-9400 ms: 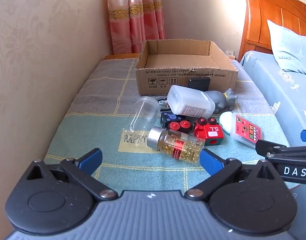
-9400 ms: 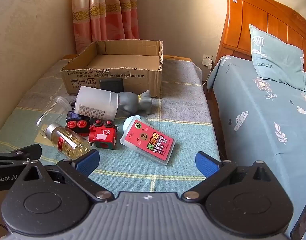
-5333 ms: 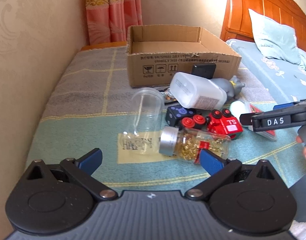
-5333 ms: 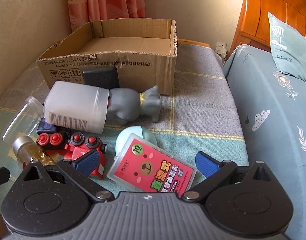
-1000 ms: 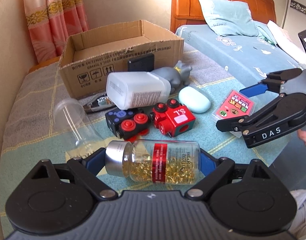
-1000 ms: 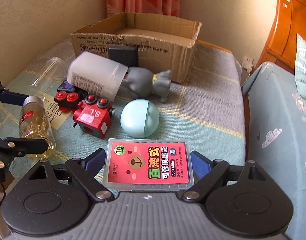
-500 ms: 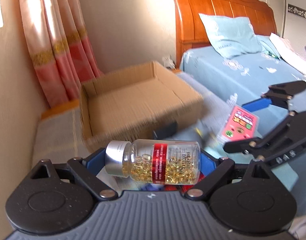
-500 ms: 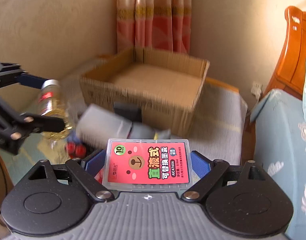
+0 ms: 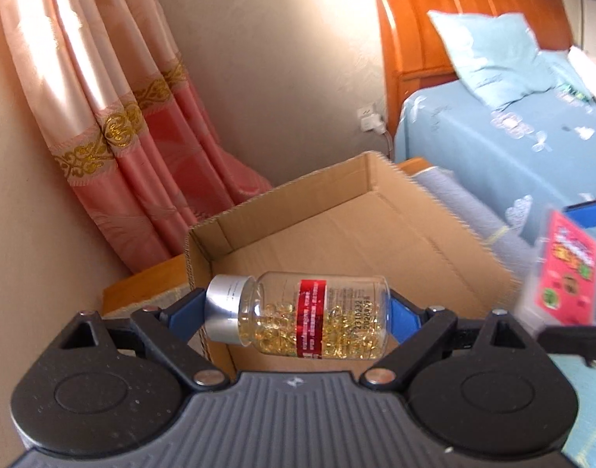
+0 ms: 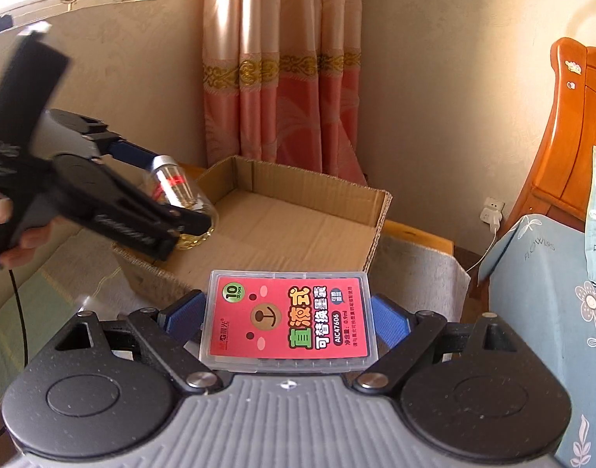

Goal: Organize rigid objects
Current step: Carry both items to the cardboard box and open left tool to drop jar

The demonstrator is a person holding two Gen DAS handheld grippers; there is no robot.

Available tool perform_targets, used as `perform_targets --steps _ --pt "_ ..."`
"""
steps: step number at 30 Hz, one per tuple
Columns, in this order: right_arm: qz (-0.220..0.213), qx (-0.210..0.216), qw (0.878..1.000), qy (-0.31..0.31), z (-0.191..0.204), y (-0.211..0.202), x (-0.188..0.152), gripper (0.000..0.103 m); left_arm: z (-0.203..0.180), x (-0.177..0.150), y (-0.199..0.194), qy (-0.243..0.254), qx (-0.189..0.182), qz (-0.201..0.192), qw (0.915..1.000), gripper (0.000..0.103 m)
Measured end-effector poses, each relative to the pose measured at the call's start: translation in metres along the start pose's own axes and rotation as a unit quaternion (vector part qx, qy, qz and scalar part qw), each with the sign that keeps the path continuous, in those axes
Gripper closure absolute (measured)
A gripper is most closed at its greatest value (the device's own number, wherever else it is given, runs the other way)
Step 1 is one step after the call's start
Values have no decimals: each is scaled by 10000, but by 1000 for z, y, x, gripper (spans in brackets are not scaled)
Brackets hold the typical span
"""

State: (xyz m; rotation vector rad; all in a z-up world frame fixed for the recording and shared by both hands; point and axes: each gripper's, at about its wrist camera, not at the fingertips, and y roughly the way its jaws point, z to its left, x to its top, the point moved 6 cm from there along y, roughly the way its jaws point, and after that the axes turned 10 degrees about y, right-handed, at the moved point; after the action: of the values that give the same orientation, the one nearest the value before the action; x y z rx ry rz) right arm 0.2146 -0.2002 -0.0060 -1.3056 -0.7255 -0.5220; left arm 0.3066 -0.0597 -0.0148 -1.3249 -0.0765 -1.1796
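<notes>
Cardboard box by pink curtain, left gripper clamping capsule bottle, right gripper clamping red case.

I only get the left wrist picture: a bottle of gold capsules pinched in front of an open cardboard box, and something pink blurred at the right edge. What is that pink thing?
Observer: A flat clear case with a red bear label, held in the right gripper.
Visitor: Is it over the box too?
Observer: Not quite; in the right wrist view it sits before the near wall of the cardboard box.
Visitor: And my bottle, seen from there?
Observer: The capsule bottle hangs above the box's left corner, clamped end to end in the left gripper.
Visitor: Who holds that gripper?
Observer: A person's hand shows at the far left edge, gripping its handle.
</notes>
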Motion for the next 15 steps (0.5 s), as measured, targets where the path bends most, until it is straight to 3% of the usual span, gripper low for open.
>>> perform_targets --steps 5,10,15 --pt "25 -13 9999 98 -3 8 3 10 16 12 33 -166 134 149 9997 10" --pt "47 -37 9999 143 -2 10 4 10 27 14 48 -339 588 13 9977 9" --pt "56 -25 9999 123 -1 10 5 10 31 8 29 -550 337 -77 9979 8"
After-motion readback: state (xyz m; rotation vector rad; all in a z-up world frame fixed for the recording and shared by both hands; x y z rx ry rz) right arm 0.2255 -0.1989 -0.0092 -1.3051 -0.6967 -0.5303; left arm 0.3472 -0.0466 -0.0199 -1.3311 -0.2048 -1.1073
